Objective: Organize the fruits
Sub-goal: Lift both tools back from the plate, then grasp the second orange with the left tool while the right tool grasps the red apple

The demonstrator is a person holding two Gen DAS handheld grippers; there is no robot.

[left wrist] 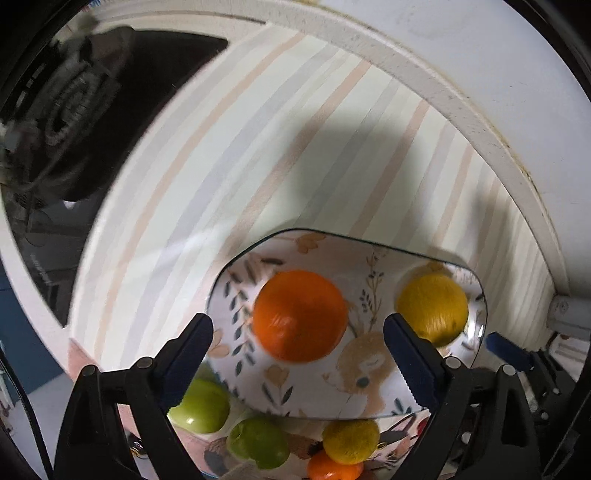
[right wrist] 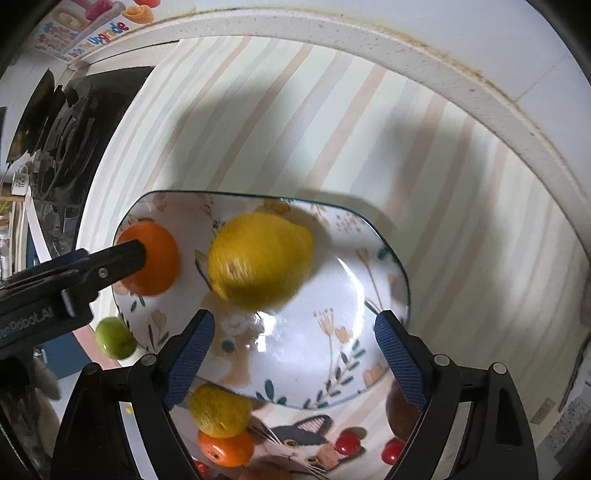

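Striped bench (right wrist: 295, 122) carries a glossy floral plate (right wrist: 321, 354); its round orange (left wrist: 300, 314) and lemon (right wrist: 260, 258) (firm, rollable) want mid-girth grips; both jaws spread, empty.

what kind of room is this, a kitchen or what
Most likely a home kitchen: a black gas stove burner sits beside the striped mat on a white counter, and a patterned plate holds fruit.

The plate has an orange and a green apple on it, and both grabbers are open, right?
Not quite. Beside the orange on the plate lies a yellow lemon, not a green apple, as the right wrist view shows. Both grabbers, left gripper and right gripper, are open.
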